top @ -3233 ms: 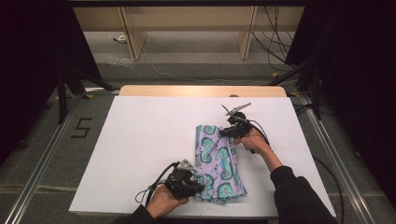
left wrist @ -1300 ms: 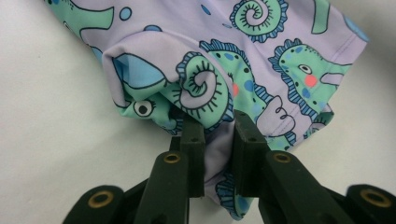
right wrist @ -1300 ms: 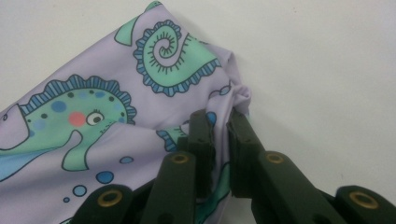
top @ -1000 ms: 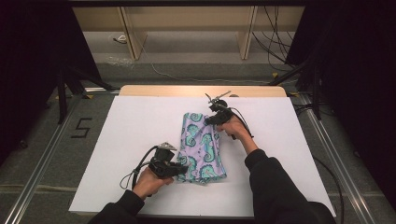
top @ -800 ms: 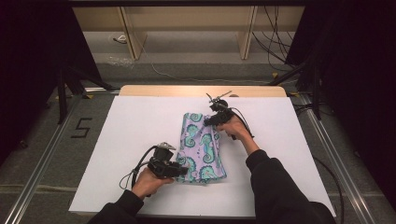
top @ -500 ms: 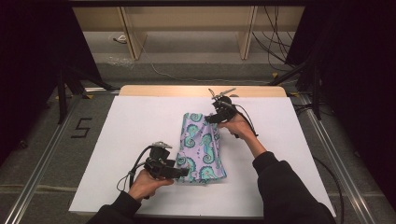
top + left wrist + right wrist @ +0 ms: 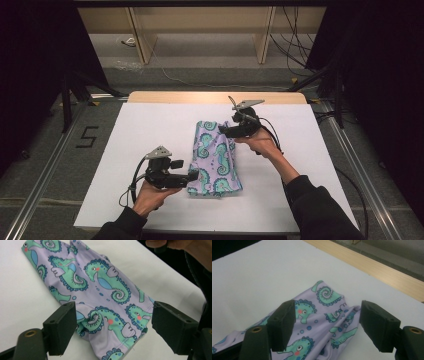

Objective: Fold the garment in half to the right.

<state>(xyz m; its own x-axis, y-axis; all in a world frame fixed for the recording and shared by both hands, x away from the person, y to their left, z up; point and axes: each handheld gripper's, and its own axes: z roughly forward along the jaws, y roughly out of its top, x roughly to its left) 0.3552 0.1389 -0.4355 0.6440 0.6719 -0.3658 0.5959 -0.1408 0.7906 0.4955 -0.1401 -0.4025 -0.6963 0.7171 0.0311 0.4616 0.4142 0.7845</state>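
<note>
On white table point(image 7: 150, 125), folded seahorse cloth point(image 7: 216, 157); both grippers' fingers just spread (nothing pinched).

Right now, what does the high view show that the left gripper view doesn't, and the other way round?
The high view takes in both forearms, the right gripper above the far end of the cloth, the wooden table edge and the floor.

The left gripper view brings the seahorse print close: eyes, pink cheeks, curled tails, with its own jaws standing open, nothing pinched.

Both show the folded lilac cloth lying free on the white table cover.
</note>
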